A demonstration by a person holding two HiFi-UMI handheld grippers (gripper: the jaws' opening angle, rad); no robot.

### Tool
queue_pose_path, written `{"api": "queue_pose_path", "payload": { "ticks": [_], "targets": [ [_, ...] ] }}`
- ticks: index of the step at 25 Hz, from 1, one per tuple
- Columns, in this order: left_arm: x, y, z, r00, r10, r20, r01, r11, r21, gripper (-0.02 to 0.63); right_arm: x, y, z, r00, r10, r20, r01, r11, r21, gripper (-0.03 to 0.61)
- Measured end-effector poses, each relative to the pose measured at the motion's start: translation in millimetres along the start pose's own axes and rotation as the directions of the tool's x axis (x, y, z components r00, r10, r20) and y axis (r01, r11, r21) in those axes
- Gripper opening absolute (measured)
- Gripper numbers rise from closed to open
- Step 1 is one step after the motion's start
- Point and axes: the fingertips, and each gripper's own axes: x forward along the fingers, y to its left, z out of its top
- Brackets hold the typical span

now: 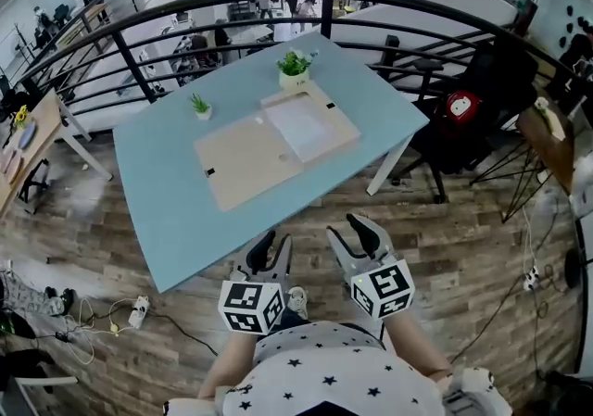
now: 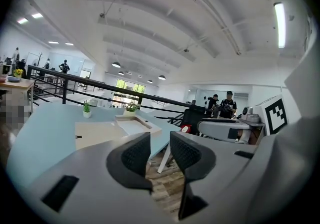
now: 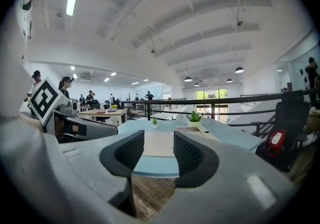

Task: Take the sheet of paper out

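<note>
- Hovering off the near edge of the light-blue surface (image 1: 167, 182), both claws are held close to the person's body and are well apart from everything on it.
- The left claw (image 1: 274, 240) has its jaws spread wide with nothing between them; its own view shows only floor and surface through the gap (image 2: 160, 155).
- The right claw (image 1: 350, 231) is just as wide and empty (image 3: 159, 155).
- The sheet of paper (image 1: 304, 125) lies flat in the shallow tray (image 1: 345, 132) of an opened wooden case, and the case's lid (image 1: 248, 159) is folded out flat to the left of it.
- The sheet lies straight ahead and beyond the claws, roughly between their two lines. Neither looks clearly nearer, though the tray half sits toward the right claw's side.
- Its long side seems to run away from the person, skewed slightly left at the far end, so a short edge probably faces the claws.
- Two small potted plants (image 1: 294, 67) (image 1: 200, 107) stand past the case.
</note>
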Motion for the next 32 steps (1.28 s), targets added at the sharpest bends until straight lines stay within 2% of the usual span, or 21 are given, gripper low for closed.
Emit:
{"api": "queue_pose_path", "payload": {
  "ticks": [15,21,32],
  "targets": [
    [94.9,89.4,48.3,1.0,-0.007,0.002,0.007,1.0,-0.011,0.115,128.9,-38.5,27.5,1.0,0.001,0.009,-0.001,1.0,0.004,0.181],
    [117.2,108.6,52.9,1.0,0.002,-0.001,-0.002,0.999,-0.038,0.115,161.4,-45.4,26.8,0.999,0.031,-0.024,-0.031,1.0,-0.001,0.181],
    [158.0,128.4,65.1,0.999,0.027,-0.026,-0.028,0.998,-0.049,0.115,194.1,-77.1,30.4,0.999,0.028,-0.028,-0.027,0.999,0.038,0.181]
  ]
}}
